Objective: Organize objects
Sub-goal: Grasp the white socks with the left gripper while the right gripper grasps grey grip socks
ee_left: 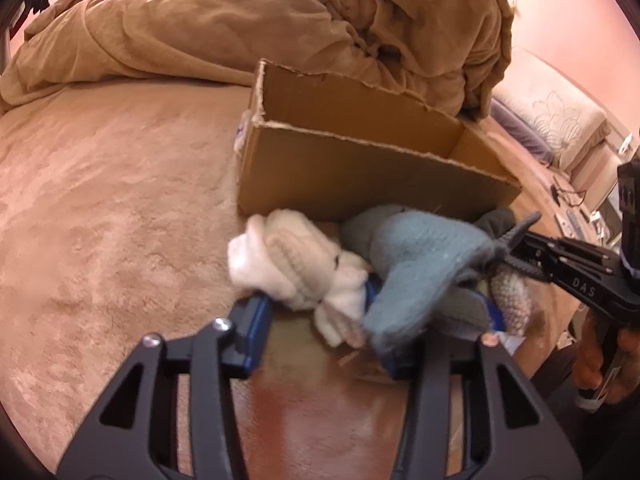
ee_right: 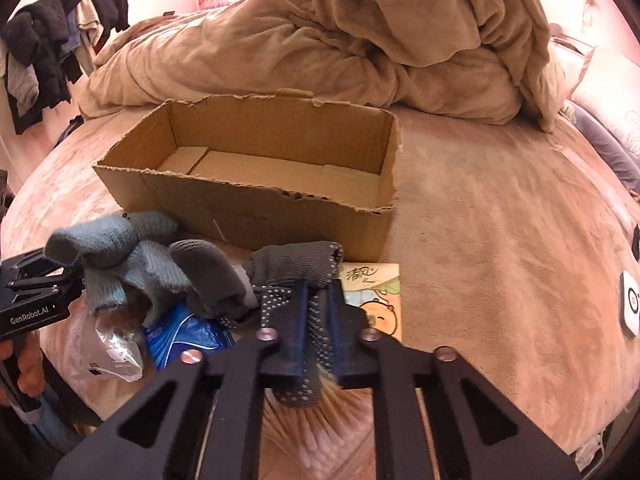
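The open, empty brown cardboard box (ee_right: 256, 168) on the bed is the landmark; the task's soft things lie heaped just in front of its near wall. The right gripper (ee_right: 318, 300) is clamped on a dark grey knitted glove with white grip dots (ee_right: 296, 264), while the left gripper (ee_left: 372, 320) has its blue pads closed around a bundle of a blue-grey knitted glove (ee_left: 416, 264) and a cream knitted glove (ee_left: 288, 264). The main risk, as I judge it, is that the gloves are tangled: lifting one hand toward the box could drag a neighbour along or pull fabric out of the other grip, and the loose cream glove may slip from the left pads. A crinkled blue plastic packet (ee_right: 188, 336), a clear plastic bag (ee_right: 112, 352) and a cartoon-printed tissue pack (ee_right: 376, 296) in front of the box could also be snagged. The surface is a soft tan plush bedspread (ee_right: 500, 260); a rumpled tan duvet (ee_right: 360, 40) lies behind the box, with dark clothes hanging to the box's far left (ee_right: 52, 40) in a pink-walled room
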